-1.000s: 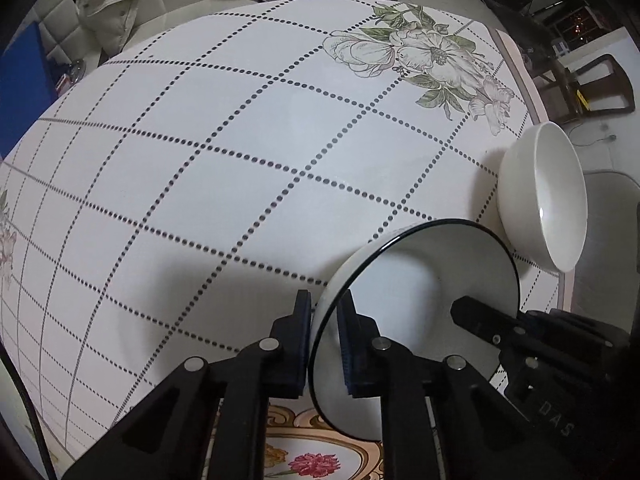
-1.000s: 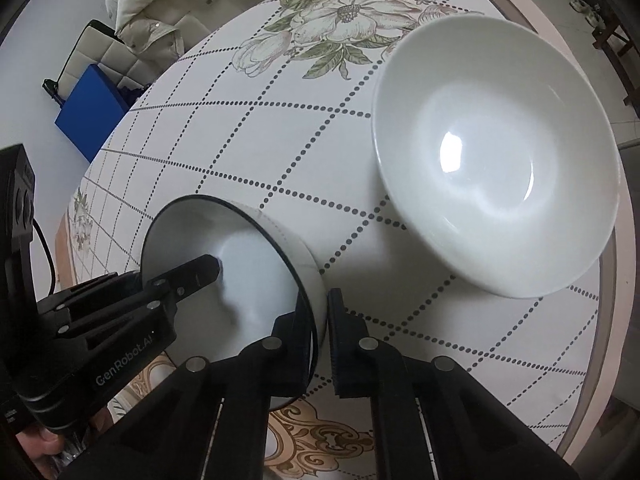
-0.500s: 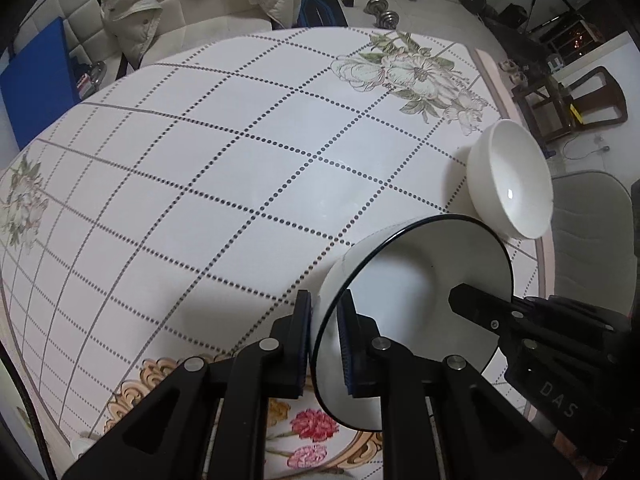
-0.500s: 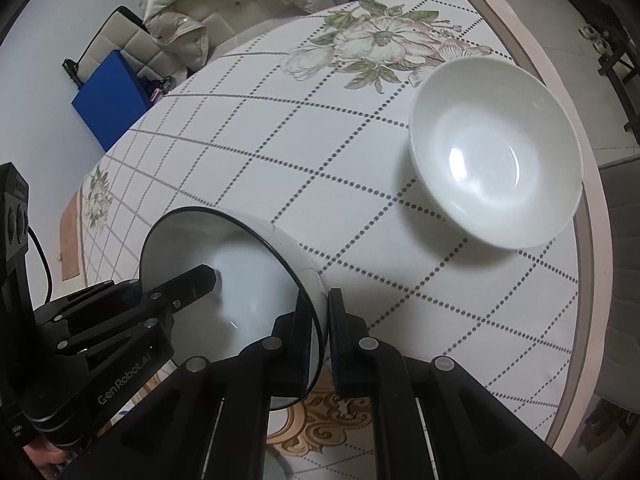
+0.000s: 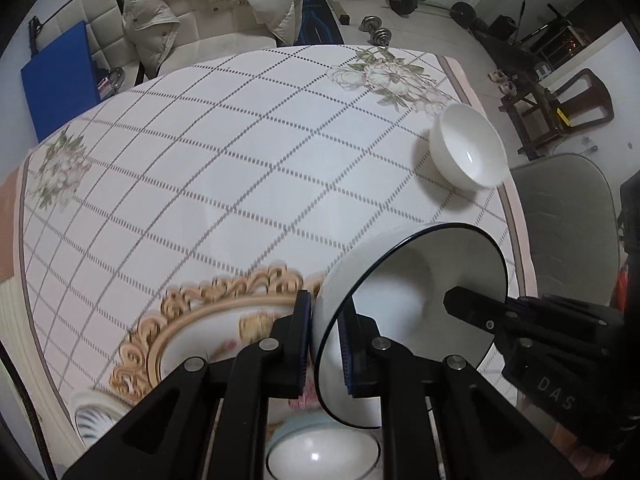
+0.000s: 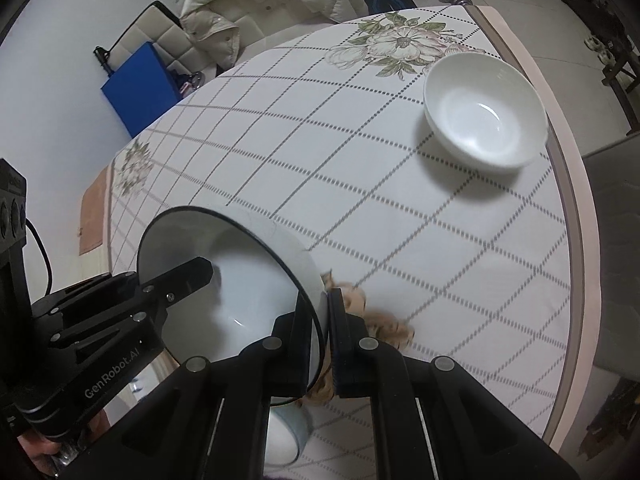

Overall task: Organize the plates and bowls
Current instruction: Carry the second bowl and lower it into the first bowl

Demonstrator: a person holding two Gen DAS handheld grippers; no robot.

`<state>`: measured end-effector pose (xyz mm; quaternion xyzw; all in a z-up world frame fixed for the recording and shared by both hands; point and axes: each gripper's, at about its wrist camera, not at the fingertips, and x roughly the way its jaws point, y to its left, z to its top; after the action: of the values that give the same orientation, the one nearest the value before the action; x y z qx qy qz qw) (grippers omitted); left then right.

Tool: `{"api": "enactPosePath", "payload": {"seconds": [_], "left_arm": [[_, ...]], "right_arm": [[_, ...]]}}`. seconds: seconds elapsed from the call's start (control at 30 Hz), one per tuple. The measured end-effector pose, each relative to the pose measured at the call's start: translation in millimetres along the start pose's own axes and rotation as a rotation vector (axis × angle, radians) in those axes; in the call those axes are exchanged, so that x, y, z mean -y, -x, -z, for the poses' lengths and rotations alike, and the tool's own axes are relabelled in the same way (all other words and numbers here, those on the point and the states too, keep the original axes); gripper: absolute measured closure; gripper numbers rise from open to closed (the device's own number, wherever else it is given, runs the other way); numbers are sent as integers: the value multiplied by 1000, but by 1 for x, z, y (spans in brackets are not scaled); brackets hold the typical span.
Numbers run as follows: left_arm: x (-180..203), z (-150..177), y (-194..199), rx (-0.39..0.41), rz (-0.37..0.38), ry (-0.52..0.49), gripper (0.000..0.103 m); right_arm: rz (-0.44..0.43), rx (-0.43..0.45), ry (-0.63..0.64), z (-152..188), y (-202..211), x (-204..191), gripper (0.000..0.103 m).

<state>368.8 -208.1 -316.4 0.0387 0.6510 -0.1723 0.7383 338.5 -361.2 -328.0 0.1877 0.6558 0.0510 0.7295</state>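
A room with pale floor tiles holds a table [image 5: 240,184] under a white cloth crossed by dotted diagonal lines, with flower prints near its corners and a gold scroll ornament near the middle. Behind it a cream jacket [image 5: 208,4] is draped over a padded chair, a blue board [image 5: 60,80] leans beside it, and dumbbells [image 5: 378,32] and a barbell lie on the floor farther back. A grey chair [image 5: 568,216] stands just off the table's right edge.

A dark-rimmed bowl [image 5: 420,320] is off the cloth, tilted steeply so its white inside faces the cameras. The left gripper [image 5: 324,344] is clenched on its near left rim, one finger outside the wall and one inside. The right gripper [image 6: 325,344] is clamped on the opposite rim in the same way. In the left view the right gripper reaches in from the right, its tip over the bowl's inside; in the right view the left gripper reaches in from the left.

A plain white bowl [image 6: 486,112] sits upright near the table's far right edge, just beside a flower print and well apart from the held bowl. Below the grippers a pale blue bowl [image 5: 322,452] rests on the cloth, partly hidden by the fingers. A blue-patterned dish [image 5: 92,416] shows at the lower left edge in the left view, mostly blurred.
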Motion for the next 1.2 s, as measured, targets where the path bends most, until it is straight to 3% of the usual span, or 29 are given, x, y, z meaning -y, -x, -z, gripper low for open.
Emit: {"api": "enactPosePath", "payload": {"seconds": [0.27, 0.6, 0.9, 1.2], "left_arm": [[-5, 58, 26, -3, 12, 11, 92], [-21, 113, 29, -25, 7, 34, 92], [-34, 141, -11, -123, -4, 56, 92], [-36, 142, -31, -173, -6, 52, 92]], "right_arm": [[-19, -19, 18, 61, 20, -16, 94], [-31, -121, 33, 123, -3, -30, 94], [4, -228, 32, 143, -48, -29, 94], [24, -279, 3, 144, -70, -20, 94]]}}
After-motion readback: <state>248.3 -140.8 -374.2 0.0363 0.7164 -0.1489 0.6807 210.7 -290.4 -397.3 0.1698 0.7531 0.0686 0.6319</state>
